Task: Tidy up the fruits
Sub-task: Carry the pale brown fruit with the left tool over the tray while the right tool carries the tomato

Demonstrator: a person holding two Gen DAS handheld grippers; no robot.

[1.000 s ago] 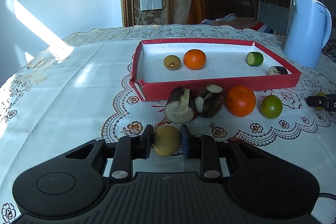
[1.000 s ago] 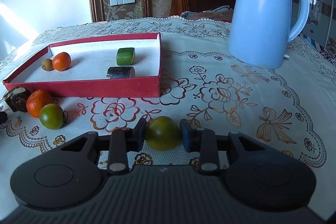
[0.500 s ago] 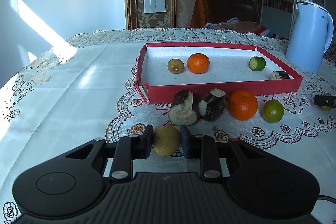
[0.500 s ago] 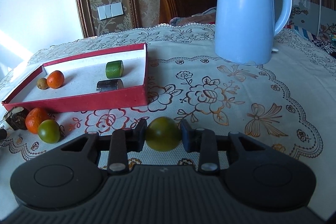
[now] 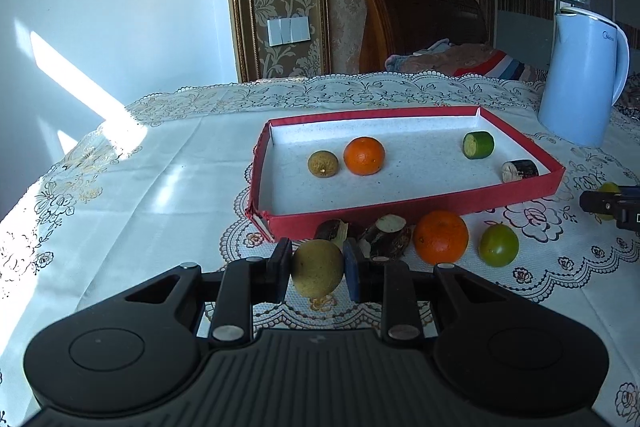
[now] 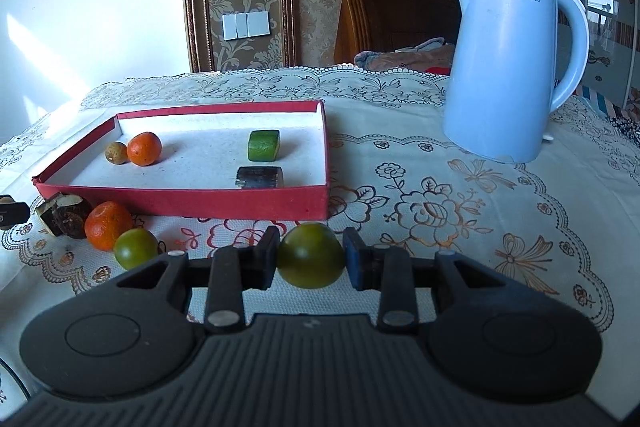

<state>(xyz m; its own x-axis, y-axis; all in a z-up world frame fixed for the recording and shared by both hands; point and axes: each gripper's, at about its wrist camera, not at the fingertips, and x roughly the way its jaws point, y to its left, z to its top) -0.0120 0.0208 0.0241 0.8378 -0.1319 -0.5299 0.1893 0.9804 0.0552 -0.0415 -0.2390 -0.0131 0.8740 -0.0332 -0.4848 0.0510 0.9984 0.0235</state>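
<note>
My left gripper [image 5: 317, 269] is shut on a tan round fruit [image 5: 317, 267] and holds it above the tablecloth, in front of the red tray [image 5: 400, 205]. My right gripper [image 6: 311, 261] is shut on a dark green round fruit [image 6: 311, 254], raised near the tray's front right corner [image 6: 316, 203]. The tray holds a small tan fruit [image 5: 323, 164], an orange [image 5: 364, 155], a green cut piece [image 5: 477, 145] and a dark cut piece [image 5: 520, 170]. In front of the tray lie two dark cut pieces [image 5: 384, 235], an orange [image 5: 440, 237] and a green fruit [image 5: 498, 246].
A pale blue kettle [image 6: 508, 67] stands on the table behind and right of the tray; it also shows in the left wrist view [image 5: 580, 79]. The lace tablecloth [image 6: 460, 211] covers the table. A wooden chair back [image 5: 416, 23] stands beyond the far edge.
Both grippers have risen with their fruits: the table and tray now sit lower and farther below in both views. The right gripper has also shifted left toward the tray.
</note>
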